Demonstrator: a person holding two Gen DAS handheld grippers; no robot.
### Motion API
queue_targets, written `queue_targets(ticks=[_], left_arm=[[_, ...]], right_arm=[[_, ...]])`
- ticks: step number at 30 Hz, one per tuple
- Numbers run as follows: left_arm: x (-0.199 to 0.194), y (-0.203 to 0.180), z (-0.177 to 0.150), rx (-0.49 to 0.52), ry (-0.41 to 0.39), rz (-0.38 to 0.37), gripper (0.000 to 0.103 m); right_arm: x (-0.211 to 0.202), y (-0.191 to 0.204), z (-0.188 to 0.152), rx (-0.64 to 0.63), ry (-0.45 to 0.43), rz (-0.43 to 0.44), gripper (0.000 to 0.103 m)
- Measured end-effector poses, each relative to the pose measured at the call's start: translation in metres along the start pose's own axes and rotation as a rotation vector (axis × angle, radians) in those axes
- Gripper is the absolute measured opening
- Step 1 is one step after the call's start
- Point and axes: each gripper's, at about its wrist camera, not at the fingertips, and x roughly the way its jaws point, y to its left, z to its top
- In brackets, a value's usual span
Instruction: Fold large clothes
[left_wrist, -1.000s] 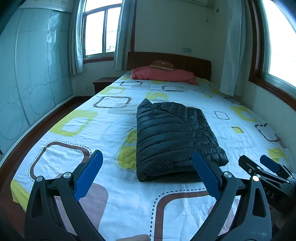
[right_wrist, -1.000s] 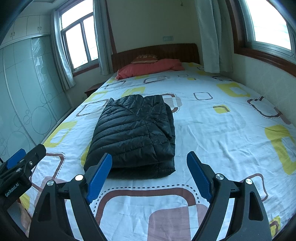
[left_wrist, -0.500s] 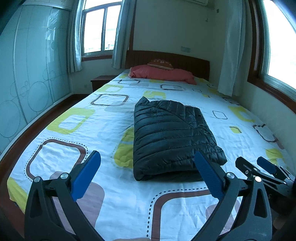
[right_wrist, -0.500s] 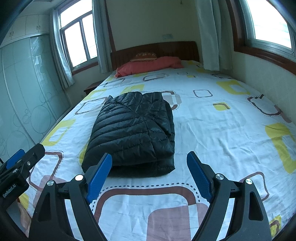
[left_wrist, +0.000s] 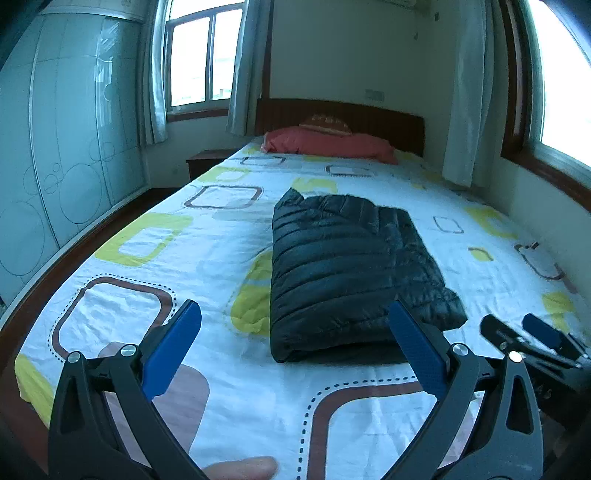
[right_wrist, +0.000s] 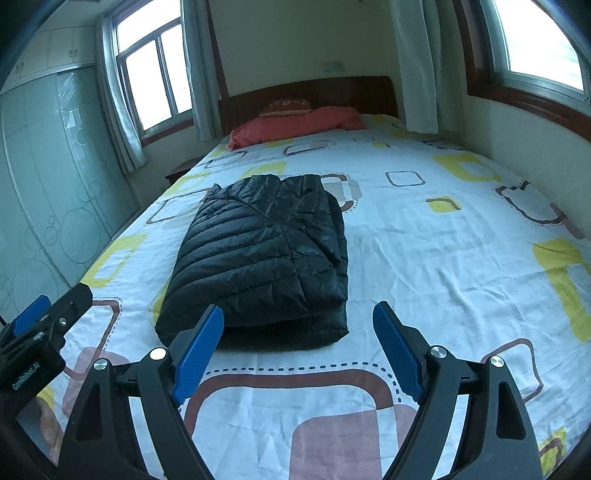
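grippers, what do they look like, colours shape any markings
Both look alike. The left gripper and right gripper each have two black plastic arms that splay into a V, with silver screw heads at the joints. The fingers carry flat blue textured pads. In the right wrist view the left gripper's black body bears small white lettering, too blurred to read. No cables or sleeves show.

1. A home bedroom: a wide bed in a patterned sheet stretches ahead of the claw.
2. A red pillow rests against the wooden headboard.
3. Curtained windows, sliding wardrobe doors on the left.
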Motion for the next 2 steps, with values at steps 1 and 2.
queue_targets(ticks=[1, 2], left_arm=[[0.0034, 0.0009, -0.0007, -0.002, 0.01, 0.005, 0.101], [0.0091, 0.0028, -0.002, -0.009, 0.025, 0.01, 0.101]], right_arm=[[0.0024, -0.0023, -0.0003, 0.004, 0.003, -0.002, 0.082], [0.0024, -0.0023, -0.0003, 0.004, 0.003, -0.002, 0.082]])
